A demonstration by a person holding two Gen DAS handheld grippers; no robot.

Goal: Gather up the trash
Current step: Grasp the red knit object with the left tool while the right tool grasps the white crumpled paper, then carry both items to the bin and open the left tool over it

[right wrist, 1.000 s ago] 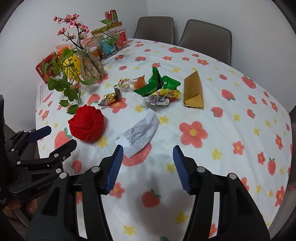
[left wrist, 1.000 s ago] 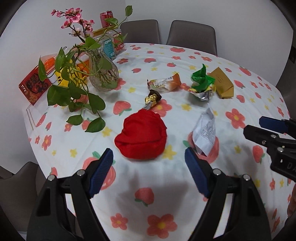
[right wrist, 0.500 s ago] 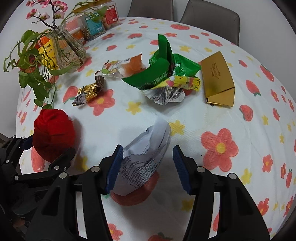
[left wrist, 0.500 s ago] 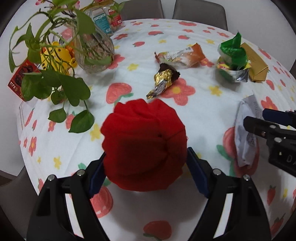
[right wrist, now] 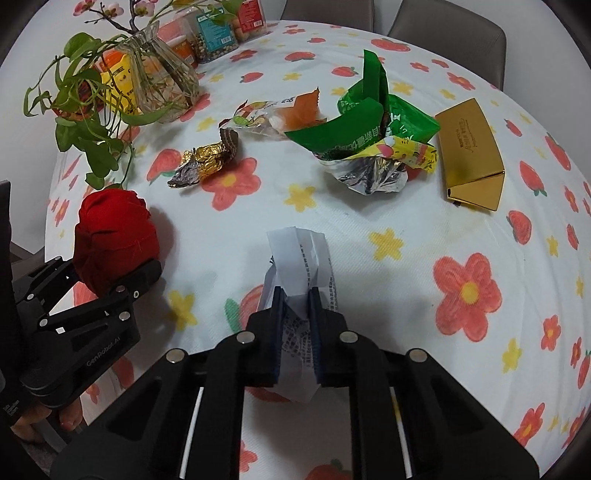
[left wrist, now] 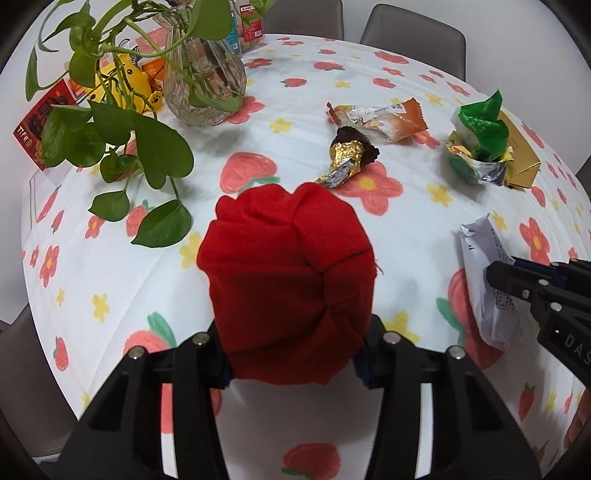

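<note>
- The left hand-held gripper (left wrist: 291,363) is pointing steeply down at the worktop (left wrist: 110,288), its jaws having just been closing, and its blue pads are pressing on both sides of the red cloth ball (left wrist: 288,280).
- The ball is bulging up between the two black fingers and hiding most of the pads; in the right wrist view it (right wrist: 114,236) is sitting at the left edge, gripped by that tool.
- The right hand-held gripper (right wrist: 295,314) is also tilting down, its jaws having just been closing to a narrow gap, and it is pinching the crumpled receipt (right wrist: 299,254).
- The receipt is sticking out ahead of the pads and trailing back under them onto the flowered cloth.
- Farther off, a gold foil wrapper (right wrist: 207,162) is lying near an orange snack wrapper (right wrist: 284,114).
- A green bag (right wrist: 373,118) is sitting on crumpled silver foil, just beside a gold box (right wrist: 472,147).
- A glass vase (left wrist: 203,81) with trailing green leaves is standing at the far left, with snack packs behind it.
- Grey chairs (left wrist: 413,26) are standing at the far side of the worktop.
</note>
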